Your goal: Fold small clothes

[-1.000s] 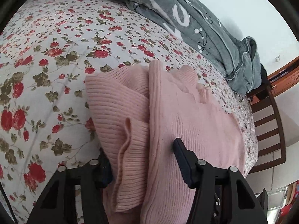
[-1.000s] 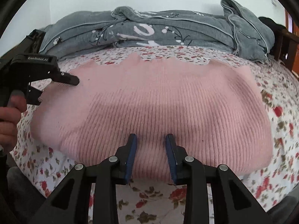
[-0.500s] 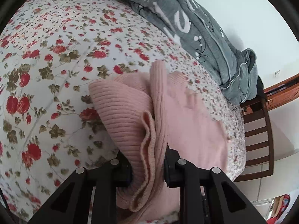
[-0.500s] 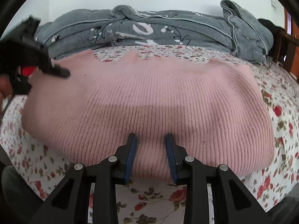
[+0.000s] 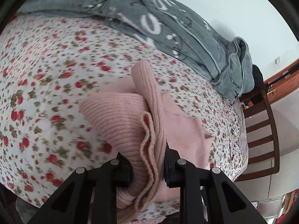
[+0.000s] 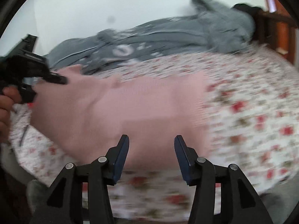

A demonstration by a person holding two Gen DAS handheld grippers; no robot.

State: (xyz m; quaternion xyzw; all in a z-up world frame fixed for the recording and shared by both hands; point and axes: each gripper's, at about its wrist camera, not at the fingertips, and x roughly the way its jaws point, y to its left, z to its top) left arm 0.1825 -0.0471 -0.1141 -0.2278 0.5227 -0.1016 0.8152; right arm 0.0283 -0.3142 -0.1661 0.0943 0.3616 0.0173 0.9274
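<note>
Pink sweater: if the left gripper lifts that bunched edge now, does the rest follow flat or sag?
The pink sweater will probably sag: its knit already ripples in loose folds inside the left gripper. The open right gripper supports nothing, so the free side likely drags.

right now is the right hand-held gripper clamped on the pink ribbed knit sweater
No, the right hand-held gripper is open, its fingers spread apart with the pink ribbed knit sweater lying beyond them.

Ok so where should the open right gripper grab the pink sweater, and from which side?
Probably the near edge of the pink sweater, approached low from the near side of the bed. That edge lies flat just ahead of the open right gripper, while the left gripper already pinches the bunched opposite end.
</note>
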